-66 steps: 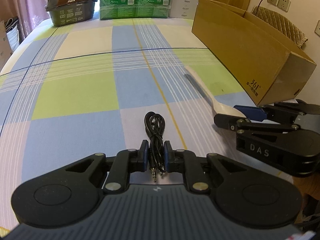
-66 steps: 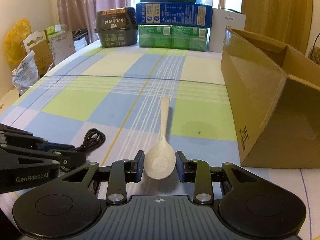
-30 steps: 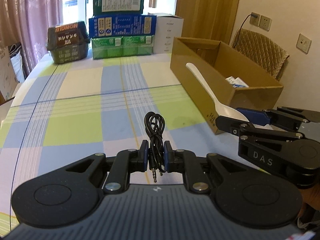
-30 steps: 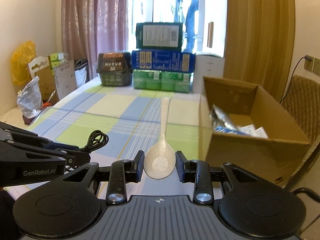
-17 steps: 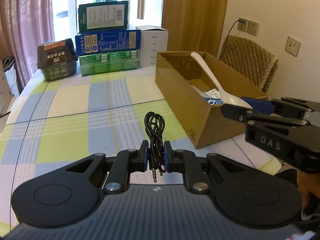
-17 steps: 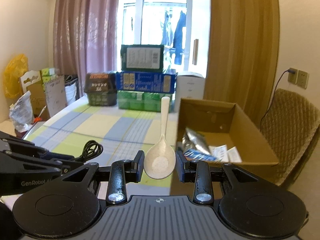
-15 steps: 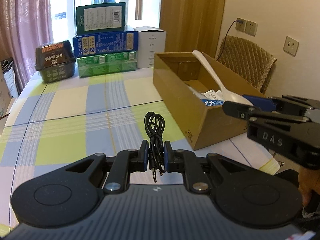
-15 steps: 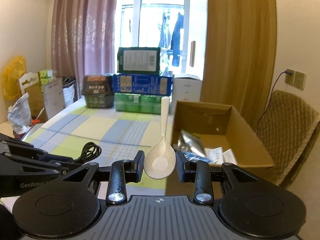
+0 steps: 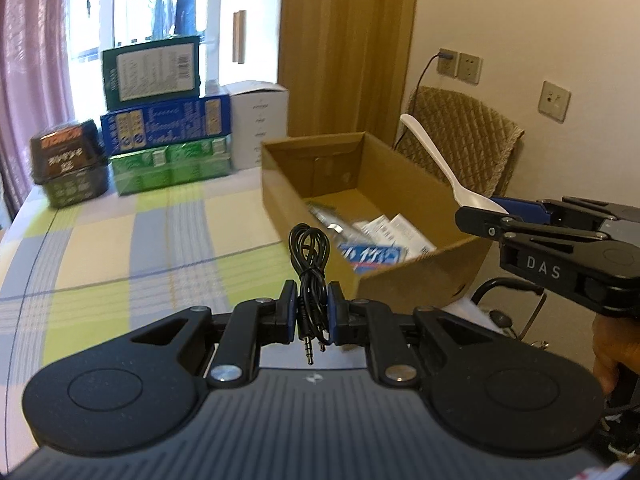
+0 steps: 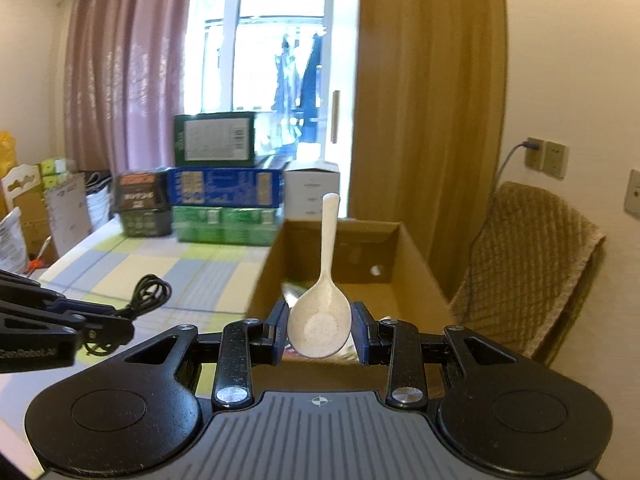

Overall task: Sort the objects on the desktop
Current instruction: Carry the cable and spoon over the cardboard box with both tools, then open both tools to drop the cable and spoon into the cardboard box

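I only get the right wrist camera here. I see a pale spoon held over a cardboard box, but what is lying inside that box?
Observer: The left wrist view looks into the cardboard box. A blue-and-white packet lies by its front wall, with white paper packets behind it.
Operator: Is the black cable on my left really gripped?
Observer: Yes. The left gripper has its jaws shut on the black cable, and two metal plugs hang below them.
Operator: Who holds the tool carrying the spoon?
Observer: A person's hand shows at the right edge, under the right gripper.
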A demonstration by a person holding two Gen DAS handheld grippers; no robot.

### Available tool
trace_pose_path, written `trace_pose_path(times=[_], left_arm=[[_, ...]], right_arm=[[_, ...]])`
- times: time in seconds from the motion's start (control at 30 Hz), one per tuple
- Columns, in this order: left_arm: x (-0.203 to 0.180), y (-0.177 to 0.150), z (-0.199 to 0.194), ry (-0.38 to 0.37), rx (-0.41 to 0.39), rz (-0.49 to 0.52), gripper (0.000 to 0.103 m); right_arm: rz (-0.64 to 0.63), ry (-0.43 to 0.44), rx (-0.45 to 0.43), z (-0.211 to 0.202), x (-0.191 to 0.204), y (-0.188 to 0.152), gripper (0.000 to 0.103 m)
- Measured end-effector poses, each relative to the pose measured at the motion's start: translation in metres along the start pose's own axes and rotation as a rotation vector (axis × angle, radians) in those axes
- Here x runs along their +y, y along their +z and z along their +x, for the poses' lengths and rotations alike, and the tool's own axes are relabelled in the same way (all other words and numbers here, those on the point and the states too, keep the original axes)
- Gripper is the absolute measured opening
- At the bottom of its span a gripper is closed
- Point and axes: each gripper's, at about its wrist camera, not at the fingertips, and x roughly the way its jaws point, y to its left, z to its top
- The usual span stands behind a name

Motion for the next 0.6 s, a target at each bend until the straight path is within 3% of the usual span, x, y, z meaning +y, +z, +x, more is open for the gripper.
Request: trace_pose_path(times=[0.6], left_arm=[[-0.040,0.052,0.076,-0.085,0.019,0.051,0.011]], right_arm=[[0.035,-0.041,0.033,0.034,-0.071,0.013,0.030]])
